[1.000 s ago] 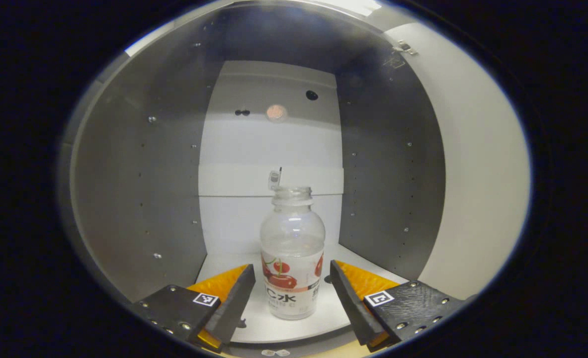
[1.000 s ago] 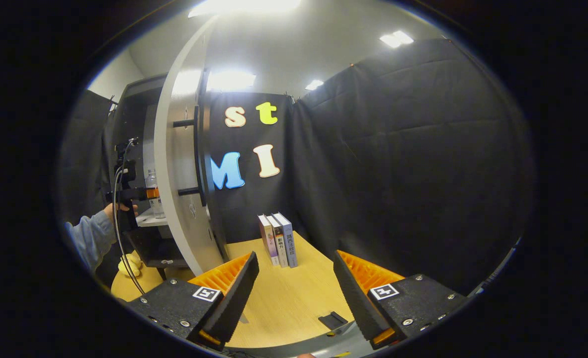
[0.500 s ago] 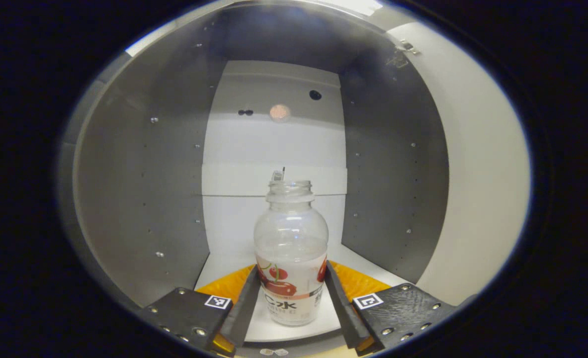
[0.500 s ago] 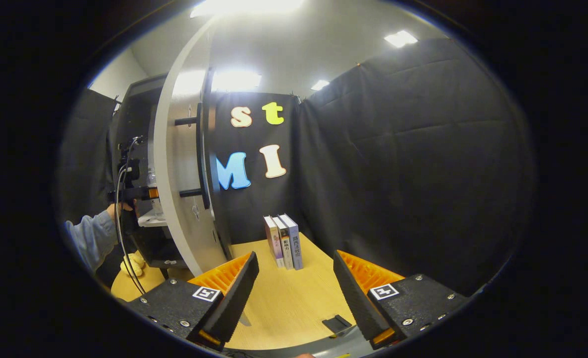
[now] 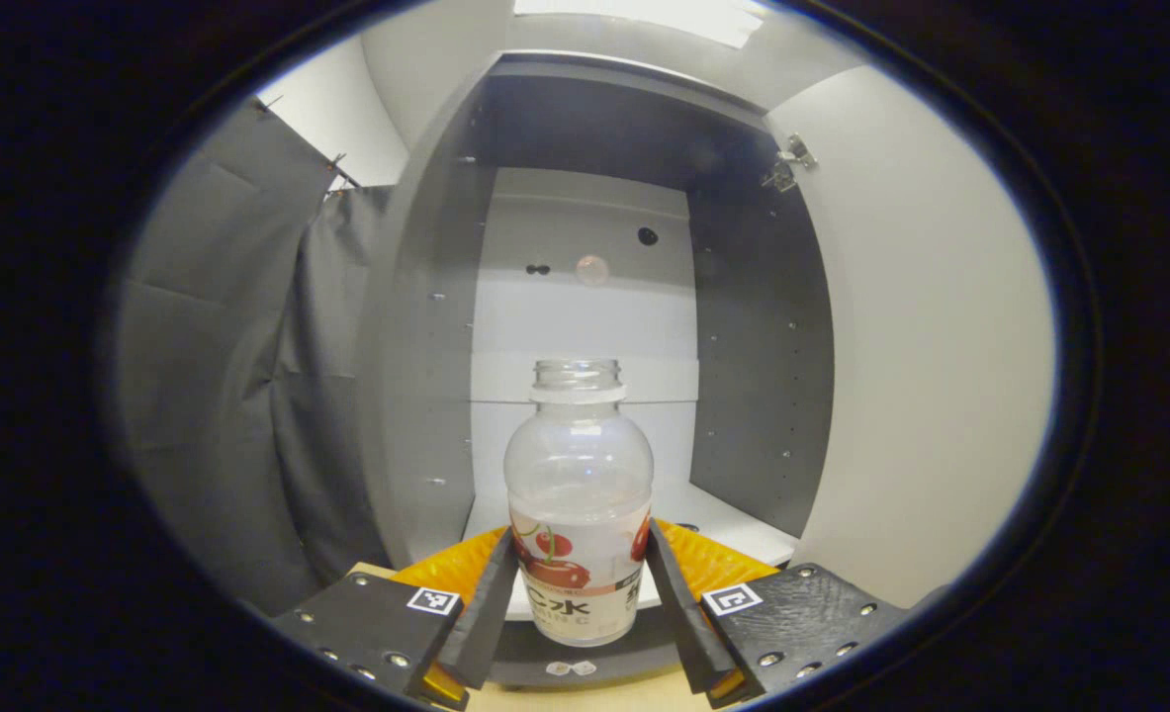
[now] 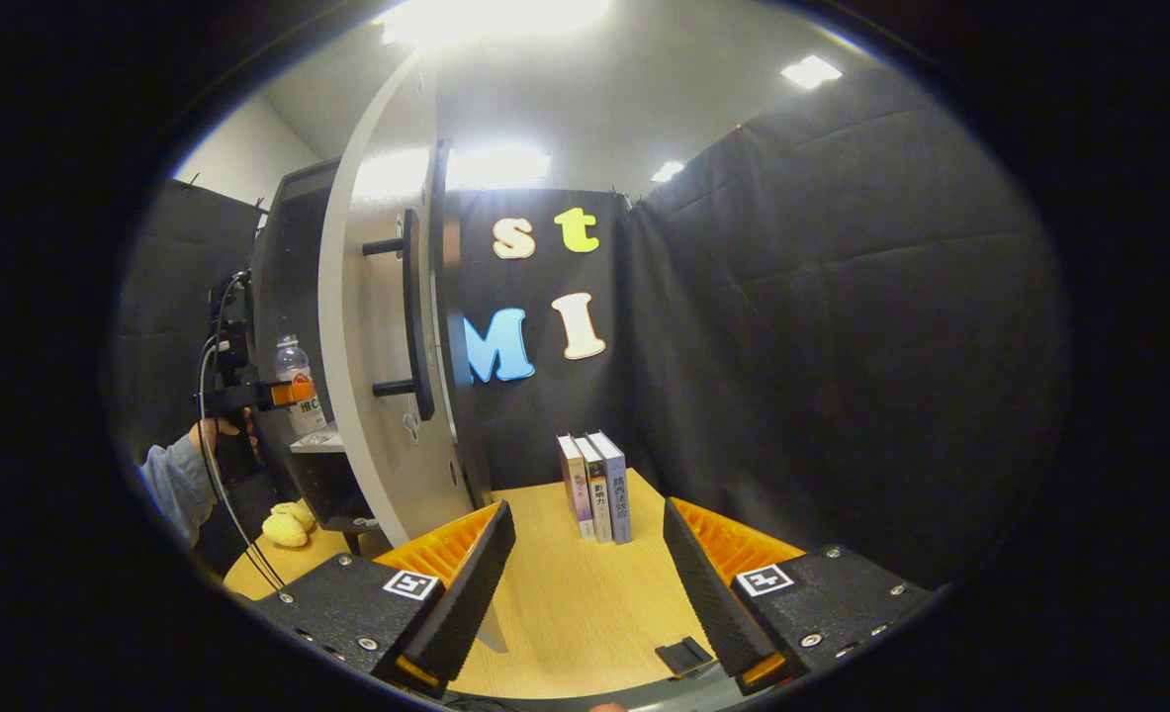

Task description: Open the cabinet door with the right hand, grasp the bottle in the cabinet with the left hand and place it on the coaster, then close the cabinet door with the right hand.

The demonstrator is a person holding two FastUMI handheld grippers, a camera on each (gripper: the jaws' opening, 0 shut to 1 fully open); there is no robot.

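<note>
- The left claw (image 5: 579, 593) is clamped on the bottle (image 5: 579, 494), 1 finger on each side of the label band down low on the body. Upright, no tilt that shows.
- Where the bottle is: at the front edge of the cabinet (image 5: 426, 326), over the lip of the white shelf (image 5: 733, 524). In the right gripper view the bottle (image 6: 298, 396) sits in the left claw (image 6: 283, 394) just outside the cabinet opening, beside the open door (image 6: 367, 336).
- Handling guess: clear thin plastic, no cap on the neck, and it looks empty or close to it, so probably really light. The mouth is open, so if there's any liquid, tipping would spill it.
- Thin walls likely flex under a hard squeeze. The labelled straight part is the sensible place to hold, since the rounded shoulder above would let the fingers slide off.
- Smooth plastic plus a glossy label could be a bit slippery, so keeping it vertical on the way to the coaster seems smart. The coaster can't be made out for sure.
- The right claw (image 6: 585, 574) is released, fingers wide apart with nothing between them, hovering over the wooden surface (image 6: 565, 593) near 3 books (image 6: 596, 485).
- The door handle (image 6: 411, 316) is well clear of the right claw; closing isn't started.
</note>
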